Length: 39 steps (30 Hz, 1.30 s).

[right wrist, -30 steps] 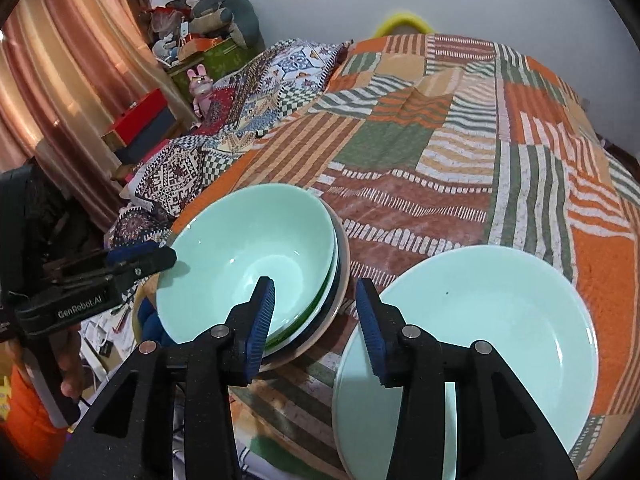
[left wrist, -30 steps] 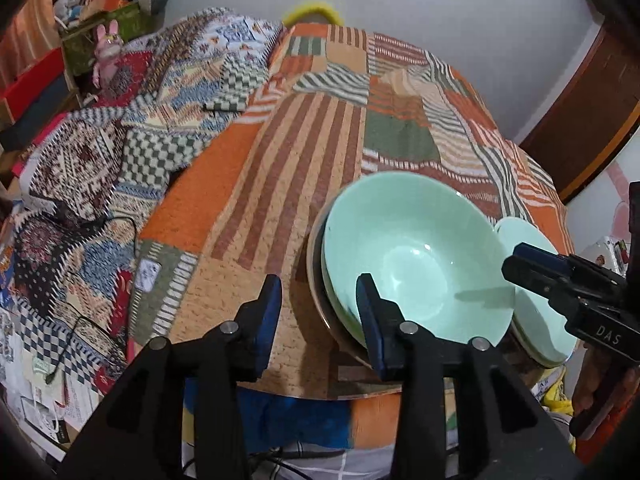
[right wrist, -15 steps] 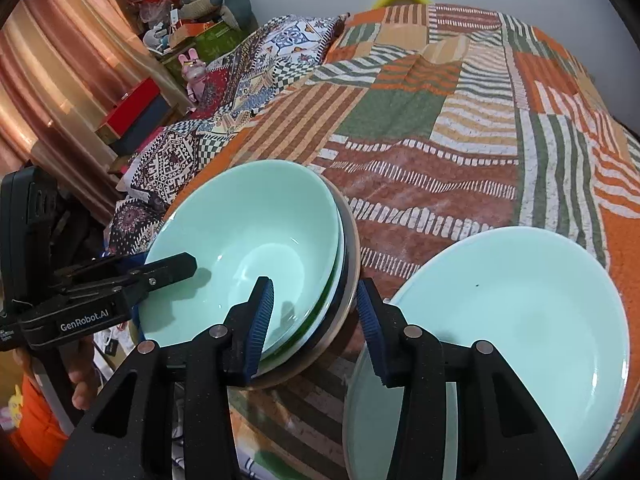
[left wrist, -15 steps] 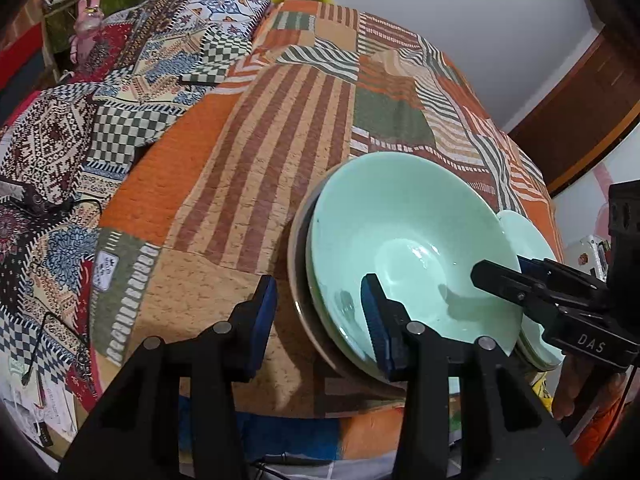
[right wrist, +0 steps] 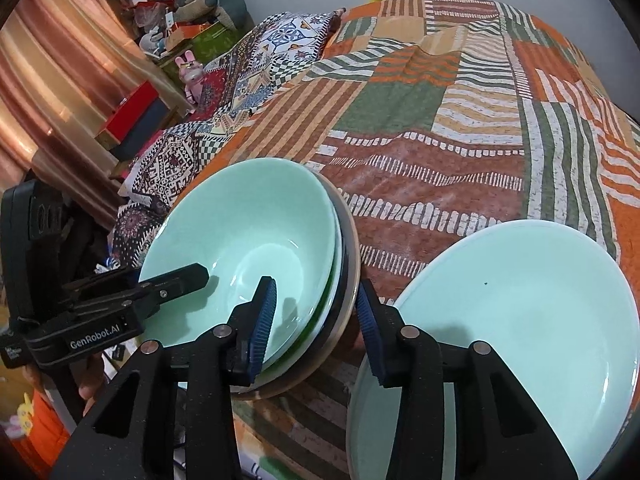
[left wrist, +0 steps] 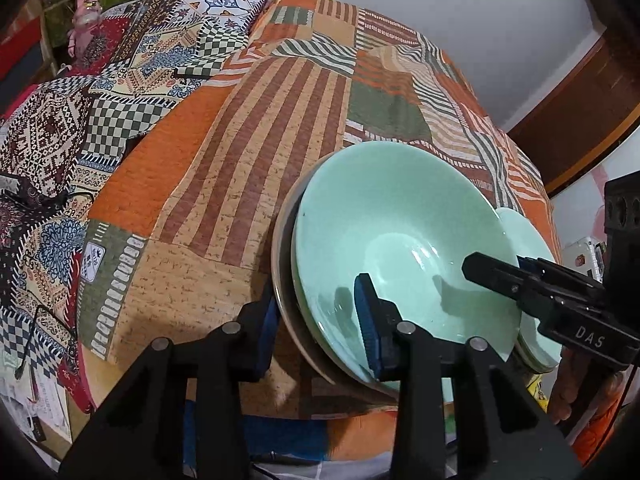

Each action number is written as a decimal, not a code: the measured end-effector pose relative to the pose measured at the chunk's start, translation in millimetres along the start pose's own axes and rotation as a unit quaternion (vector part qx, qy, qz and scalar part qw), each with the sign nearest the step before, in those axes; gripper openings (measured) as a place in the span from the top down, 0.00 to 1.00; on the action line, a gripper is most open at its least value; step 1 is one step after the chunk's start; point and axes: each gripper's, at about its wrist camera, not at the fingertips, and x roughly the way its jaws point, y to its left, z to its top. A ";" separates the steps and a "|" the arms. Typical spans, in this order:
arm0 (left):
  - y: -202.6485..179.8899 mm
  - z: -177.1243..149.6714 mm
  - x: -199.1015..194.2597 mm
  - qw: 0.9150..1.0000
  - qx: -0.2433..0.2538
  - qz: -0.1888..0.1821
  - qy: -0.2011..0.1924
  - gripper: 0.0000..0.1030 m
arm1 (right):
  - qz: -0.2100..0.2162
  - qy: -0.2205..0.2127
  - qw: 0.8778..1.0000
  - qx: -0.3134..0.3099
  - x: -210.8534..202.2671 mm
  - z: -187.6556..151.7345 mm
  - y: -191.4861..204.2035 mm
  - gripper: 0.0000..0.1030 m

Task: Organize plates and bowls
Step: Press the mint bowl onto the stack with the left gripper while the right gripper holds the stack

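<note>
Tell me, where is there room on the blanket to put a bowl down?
Bare blanket lies left of the stacked bowls, out to the checkered cloth, and behind them toward the wall. The near edge is crowded: bowls, the plate beside them, and both grippers, left and right, straddling the stack's rims.

Even indoor light; soft shadows and small glare spots inside the top bowl (left wrist: 400,240); strong fisheye bending, dark vignetted corners, sharp focus
</note>
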 end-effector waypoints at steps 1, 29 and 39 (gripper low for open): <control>-0.4 0.1 -1.0 1.000 -0.001 0.000 0.001 0.65 | 0.000 0.000 1.000 0.003 -0.6 0.4 -0.4 0.65; -69.9 13.4 -68.0 0.996 0.056 -0.004 -0.063 0.65 | -0.003 -0.097 0.995 0.007 -82.6 2.6 2.5 0.66; -131.1 7.3 -75.8 0.992 0.106 -0.002 -0.067 0.65 | -0.010 -0.140 0.990 0.025 -125.9 -14.0 -26.0 0.66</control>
